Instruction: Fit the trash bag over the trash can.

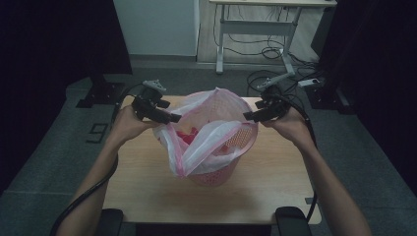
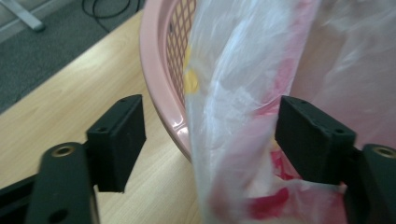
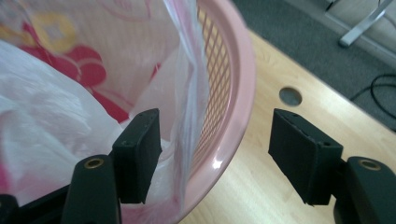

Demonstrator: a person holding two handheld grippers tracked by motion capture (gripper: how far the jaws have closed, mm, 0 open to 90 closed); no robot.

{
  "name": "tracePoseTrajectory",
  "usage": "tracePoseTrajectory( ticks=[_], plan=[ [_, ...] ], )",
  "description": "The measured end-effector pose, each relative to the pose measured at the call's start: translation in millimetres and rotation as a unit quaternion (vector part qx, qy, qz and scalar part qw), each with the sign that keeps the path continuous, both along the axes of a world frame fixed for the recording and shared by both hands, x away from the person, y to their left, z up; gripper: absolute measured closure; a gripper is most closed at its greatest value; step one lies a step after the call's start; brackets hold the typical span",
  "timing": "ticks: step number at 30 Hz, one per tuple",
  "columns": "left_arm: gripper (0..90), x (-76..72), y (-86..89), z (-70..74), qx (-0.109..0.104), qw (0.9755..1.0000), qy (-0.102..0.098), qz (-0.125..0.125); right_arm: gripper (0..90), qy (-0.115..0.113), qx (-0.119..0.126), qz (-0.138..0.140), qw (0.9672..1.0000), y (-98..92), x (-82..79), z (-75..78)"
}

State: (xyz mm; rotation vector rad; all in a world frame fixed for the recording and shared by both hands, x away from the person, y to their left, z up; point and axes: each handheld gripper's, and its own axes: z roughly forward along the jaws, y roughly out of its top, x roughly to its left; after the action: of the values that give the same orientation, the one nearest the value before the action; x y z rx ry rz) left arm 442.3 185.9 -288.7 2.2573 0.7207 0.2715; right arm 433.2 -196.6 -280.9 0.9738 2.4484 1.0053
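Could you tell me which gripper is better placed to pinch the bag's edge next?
Probably the left gripper: its open jaws straddle the plastic bag. The right gripper straddles bag edge and pink basket rim together.

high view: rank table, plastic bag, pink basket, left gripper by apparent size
1. table
2. plastic bag
3. pink basket, though the bag covers much of it, so 2 versus 3 is unsure
4. left gripper

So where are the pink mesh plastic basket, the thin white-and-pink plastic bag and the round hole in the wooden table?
pink mesh plastic basket (image 3: 238, 88), right gripper view, on its smooth rim.
thin white-and-pink plastic bag (image 2: 233, 93), left gripper view, on its hanging fold.
round hole in the wooden table (image 3: 290, 96), right gripper view, at its centre.
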Motion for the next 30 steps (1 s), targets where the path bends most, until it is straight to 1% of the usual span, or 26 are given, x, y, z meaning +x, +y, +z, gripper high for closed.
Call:
tracePoseTrajectory(
  ticks=[1, 3, 4, 5, 6, 8, 10, 11, 12, 13, 15, 17, 18, 20, 22, 23, 24, 25, 26, 27, 28, 29, 30],
  plan=[
    [28.7, -1.5, 1.7, 3.5, -0.002, 1.0000, -0.005, -0.001, 36.2, -0.003, 0.001, 0.001, 1.0000, -0.9, -0.5, 3.4],
    [33.6, -3.5, 4.8, 8.4, -0.005, 0.9999, -0.009, -0.006, 44.7, -0.005, -0.003, 0.003, 1.0000, -1.8, -1.1, 7.9],
    [37.3, -4.2, 5.4, 8.8, -0.005, 0.9999, -0.011, -0.009, 53.1, -0.001, -0.004, 0.006, 1.0000, -2.0, -1.0, 8.8],
    [40.1, -4.6, 5.5, 8.6, -0.002, 0.9998, -0.014, -0.010, 59.9, -0.002, -0.007, 0.009, 0.9999, -1.8, -1.5, 8.7],
    [43.0, -5.5, 5.5, 8.0, 0.002, 0.9997, -0.020, -0.012, 64.0, -0.003, -0.010, 0.011, 0.9999, -1.5, -2.0, 8.5],
    [52.6, -6.9, 5.7, 7.0, 0.012, 0.9994, -0.029, -0.015, 73.4, -0.001, -0.012, 0.016, 0.9998, -0.8, -1.8, 7.0],
    [65.9, -7.5, 5.8, 6.7, 0.027, 0.9988, -0.038, -0.014, 79.8, 0.000, -0.018, 0.016, 0.9997, -0.1, -0.4, 5.9],
    [71.2, -7.9, 5.8, 7.0, 0.037, 0.9982, -0.046, -0.009, 81.4, -0.002, -0.020, 0.017, 0.9996, -0.1, 0.7, 5.8],
    [75.2, -7.8, 6.2, 7.8, 0.040, 0.9978, -0.053, -0.004, 82.7, -0.001, -0.022, 0.014, 0.9996, 0.0, 1.8, 6.2],
    [78.7, -7.4, 7.4, 8.9, 0.038, 0.9975, -0.059, 0.002, 83.3, -0.004, -0.026, 0.012, 0.9996, -0.4, 3.7, 6.8],
    [82.2, -5.6, 10.7, 11.2, 0.029, 0.9968, -0.071, 0.020, 84.5, -0.009, -0.029, 0.002, 0.9995, -2.0, 8.0, 7.9],
    [83.6, -2.5, 14.3, 11.6, 0.025, 0.9948, -0.086, 0.049, 84.9, -0.009, -0.032, -0.010, 0.9994, -4.6, 13.3, 6.7],
    [84.4, -0.2, 16.7, 10.9, 0.022, 0.9941, -0.087, 0.060, 84.9, -0.008, -0.038, -0.018, 0.9991, -5.9, 15.9, 5.0],
    [83.6, 5.0, 21.4, 7.5, 0.012, 0.9945, -0.076, 0.071, 84.8, -0.001, -0.041, -0.023, 0.9989, -8.7, 20.8, 0.2],
    [81.2, 8.8, 24.1, 2.5, 0.011, 0.9950, -0.067, 0.073, 84.7, 0.006, -0.038, -0.023, 0.9990, -10.5, 23.7, -5.4],
    [78.3, 9.6, 24.4, 0.2, 0.010, 0.9952, -0.064, 0.073, 84.5, 0.009, -0.038, -0.020, 0.9990, -10.5, 24.5, -8.2],
    [73.5, 9.9, 24.9, -1.2, 0.007, 0.9953, -0.064, 0.071, 83.4, 0.011, -0.041, -0.021, 0.9989, -9.8, 24.4, -10.3],
    [66.2, 9.9, 25.8, -1.6, 0.002, 0.9958, -0.062, 0.067, 80.3, 0.009, -0.045, -0.022, 0.9987, -9.1, 24.0, -11.2],
    [59.8, 9.6, 26.9, -0.7, -0.007, 0.9962, -0.061, 0.063, 75.1, 0.006, -0.047, -0.022, 0.9986, -8.9, 23.6, -10.8],
    [54.4, 9.2, 28.1, 1.2, -0.017, 0.9967, -0.057, 0.055, 69.2, 0.003, -0.044, -0.023, 0.9988, -9.2, 23.0, -9.3],
    [49.7, 8.8, 29.2, 3.9, -0.027, 0.9974, -0.050, 0.045, 65.4, 0.001, -0.039, -0.023, 0.9990, -9.9, 22.9, -7.3],
    [46.6, 8.0, 29.5, 6.8, -0.036, 0.9977, -0.045, 0.035, 60.8, 0.001, -0.035, -0.023, 0.9991, -10.6, 22.5, -4.6],
    [42.6, 7.3, 29.2, 9.9, -0.040, 0.9982, -0.038, 0.024, 58.8, 0.000, -0.027, -0.020, 0.9994, -11.4, 22.3, -1.7]
  ],
)
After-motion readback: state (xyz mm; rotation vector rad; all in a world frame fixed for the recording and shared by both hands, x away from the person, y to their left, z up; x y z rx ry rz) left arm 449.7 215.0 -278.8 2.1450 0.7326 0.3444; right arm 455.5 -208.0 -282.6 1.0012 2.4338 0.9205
